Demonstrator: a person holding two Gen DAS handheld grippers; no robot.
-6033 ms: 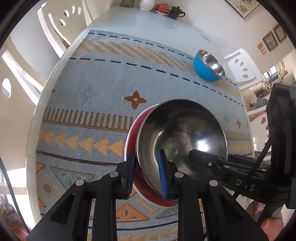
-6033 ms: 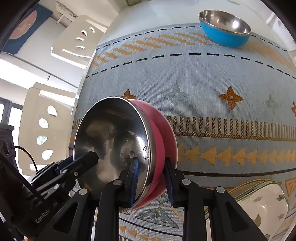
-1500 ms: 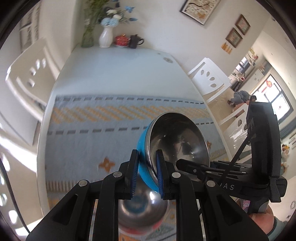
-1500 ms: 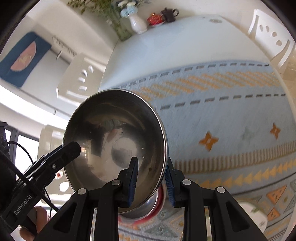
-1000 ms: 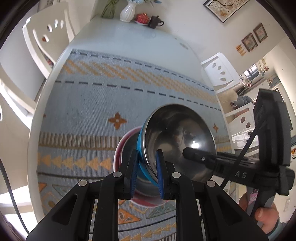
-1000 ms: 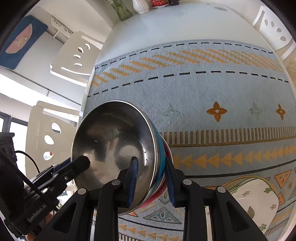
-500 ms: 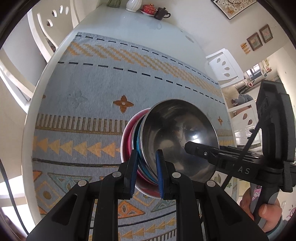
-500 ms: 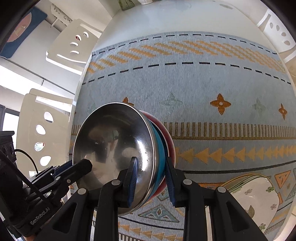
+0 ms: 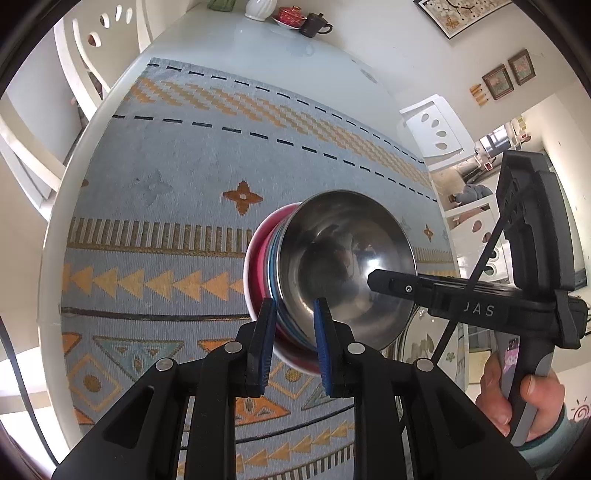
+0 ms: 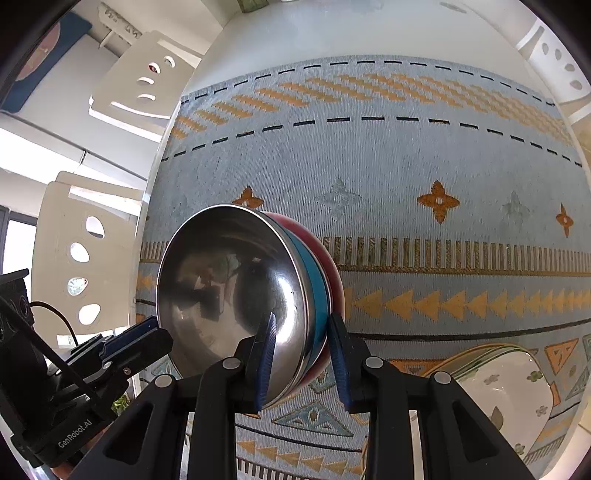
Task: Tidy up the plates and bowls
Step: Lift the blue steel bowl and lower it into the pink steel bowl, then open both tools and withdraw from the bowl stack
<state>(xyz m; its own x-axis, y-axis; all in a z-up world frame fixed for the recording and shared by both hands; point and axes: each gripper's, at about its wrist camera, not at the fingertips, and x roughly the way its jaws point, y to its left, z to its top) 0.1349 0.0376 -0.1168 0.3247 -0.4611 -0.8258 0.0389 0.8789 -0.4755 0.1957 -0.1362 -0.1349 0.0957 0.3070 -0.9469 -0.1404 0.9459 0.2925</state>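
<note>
The blue bowl [image 9: 274,254] sat nested inside the red bowl [image 9: 258,254], its steel lining facing up, and the pair stood on the patterned blue-grey cloth [image 9: 166,206] that covered most of the white tabletop [image 9: 236,48].

The left gripper [image 9: 294,325] came in over the near rim of the stack. Its jaws had just been easing apart: one blue pad stood outside the red wall, the other inside the steel hollow, with both rims between them, and the outer pad no longer seemed to press on the bowls.

The right gripper [image 10: 300,341] straddled the opposite side of the rim, one pad inside against the steel, the other outside by the red bowl [image 10: 330,266], with the blue bowl [image 10: 314,273] between them. Its jaws stood clenched on the blue bowl's rim.

In the left wrist view a hand [image 9: 524,402] gripped the handle of the right gripper. A white plate with small flowers [image 10: 513,395] lay on the cloth near the stack, at the lower right of the right wrist view. At the far end of the tabletop stood a white vase [image 9: 260,8], a red pot on a saucer [image 9: 290,15] and a dark cup [image 9: 314,26]. White chairs [image 10: 144,85] ringed the tabletop.
</note>
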